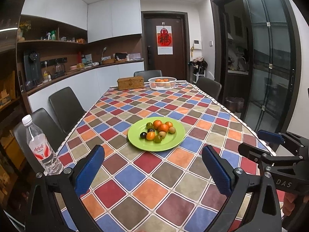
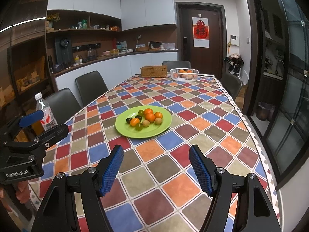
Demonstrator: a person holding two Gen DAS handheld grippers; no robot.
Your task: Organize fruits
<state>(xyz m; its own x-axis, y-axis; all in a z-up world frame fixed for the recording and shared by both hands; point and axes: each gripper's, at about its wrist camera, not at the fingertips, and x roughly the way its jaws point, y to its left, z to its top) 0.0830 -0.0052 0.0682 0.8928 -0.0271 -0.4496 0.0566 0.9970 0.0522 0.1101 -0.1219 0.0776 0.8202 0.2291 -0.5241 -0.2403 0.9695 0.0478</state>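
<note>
Left gripper (image 1: pixel 153 167): held low over the near end of the table, pointing forward and a little downward toward the plate; its blue-padded jaws stand spread wide, with nothing but tablecloth between them.
Right gripper (image 2: pixel 156 167): held beside the left one at about the same height, also tilted slightly down toward the plate; its jaws are parted, less widely than the left's, and pinch nothing.
Hands: fingers of the person show under each gripper body at the frame edges, partly hidden.
Green plate (image 1: pixel 174 142): sits flat on the checked tablecloth (image 1: pixel 146 176), ahead of both grippers and apart from their fingertips.
Fruits (image 1: pixel 158 130): a cluster of small pieces on the plate, touching one another; several orange ones, a few green, two dark, and a couple of tan ones.
White basket (image 1: pixel 162 84): at the far end of the table, well apart from the plate, with orange fruit inside.
Woven box (image 1: pixel 131 83): just beside the basket, on its left in both views.
Water bottle (image 1: pixel 41 147): upright at the table's left edge, near the left gripper's left finger.
Chairs: dark seats pushed in along the left side and far end.
Path to the plate: bare cloth only.
</note>
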